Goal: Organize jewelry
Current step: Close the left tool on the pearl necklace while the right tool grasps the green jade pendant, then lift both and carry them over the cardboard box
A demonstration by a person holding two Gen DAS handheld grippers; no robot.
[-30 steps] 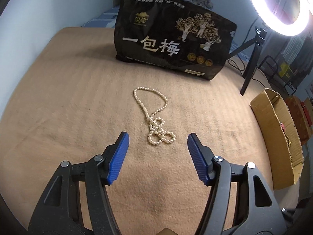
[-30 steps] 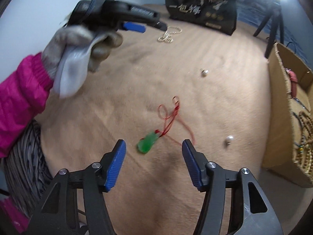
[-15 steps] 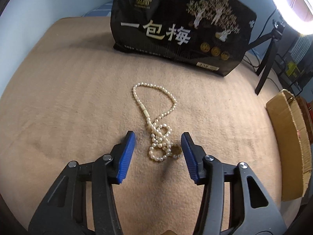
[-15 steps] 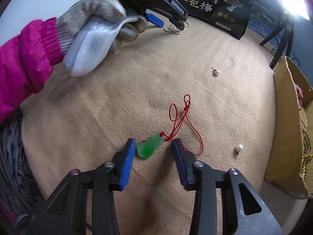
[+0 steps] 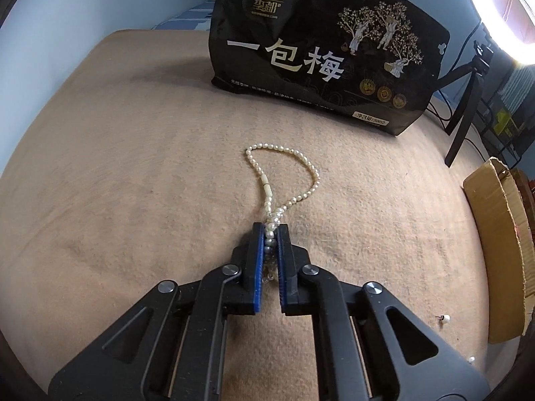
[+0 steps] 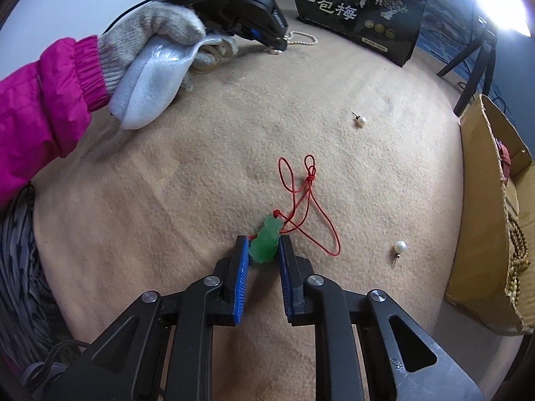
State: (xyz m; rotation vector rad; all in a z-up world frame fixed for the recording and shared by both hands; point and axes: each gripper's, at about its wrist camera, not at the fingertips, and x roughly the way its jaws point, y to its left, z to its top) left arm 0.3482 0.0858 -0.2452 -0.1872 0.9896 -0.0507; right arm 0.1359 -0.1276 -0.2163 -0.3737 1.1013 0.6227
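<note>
Two pearl earrings (image 6: 362, 121) lie between pendant (image 6: 265, 241) and cardboard box (image 6: 481, 207).

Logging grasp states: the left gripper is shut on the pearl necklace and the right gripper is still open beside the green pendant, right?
Not quite. The right wrist view shows the right gripper shut on the green pendant. The left gripper does clamp the pearl necklace.

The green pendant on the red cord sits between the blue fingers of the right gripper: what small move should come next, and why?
Probably a gentle lift straight up. The right gripper is shut on the green gourd-shaped pendant, whose red cord lies looped on the tan blanket. Rising first would let the cord hang free before carrying it toward the brown cardboard box on the right, where wooden beads already lie.
</note>
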